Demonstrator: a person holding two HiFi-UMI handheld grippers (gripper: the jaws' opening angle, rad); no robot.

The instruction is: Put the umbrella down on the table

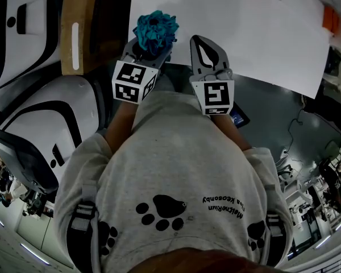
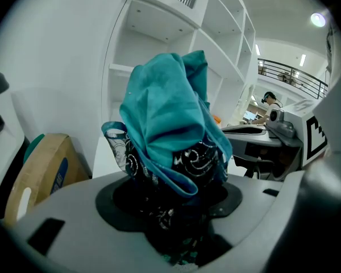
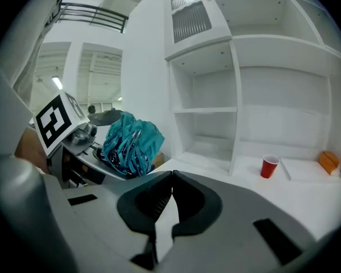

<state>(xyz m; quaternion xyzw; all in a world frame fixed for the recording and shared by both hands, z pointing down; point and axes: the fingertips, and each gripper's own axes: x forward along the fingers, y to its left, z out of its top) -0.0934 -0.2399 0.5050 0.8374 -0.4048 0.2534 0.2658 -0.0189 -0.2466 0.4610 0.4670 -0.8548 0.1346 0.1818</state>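
Observation:
A folded teal umbrella [image 1: 155, 30] with a black patterned lining is bunched between the jaws of my left gripper [image 1: 149, 53], which is shut on it at the white table's [image 1: 244, 33] near left corner. In the left gripper view the umbrella [image 2: 170, 124] rises out of the left gripper [image 2: 173, 206] and fills the middle. My right gripper [image 1: 201, 43] is just to the right, over the table's near edge. Its jaws meet at the tips with nothing between them. The right gripper view shows that right gripper [image 3: 171, 182] shut, with the umbrella [image 3: 131, 144] off to its left.
A red cup [image 3: 269, 166] and an orange object [image 3: 329, 162] stand on the white surface by the white shelves [image 3: 216, 112]. A brown cardboard piece [image 1: 79, 21] leans left of the table. White and black machines [image 1: 40, 118] crowd the left side.

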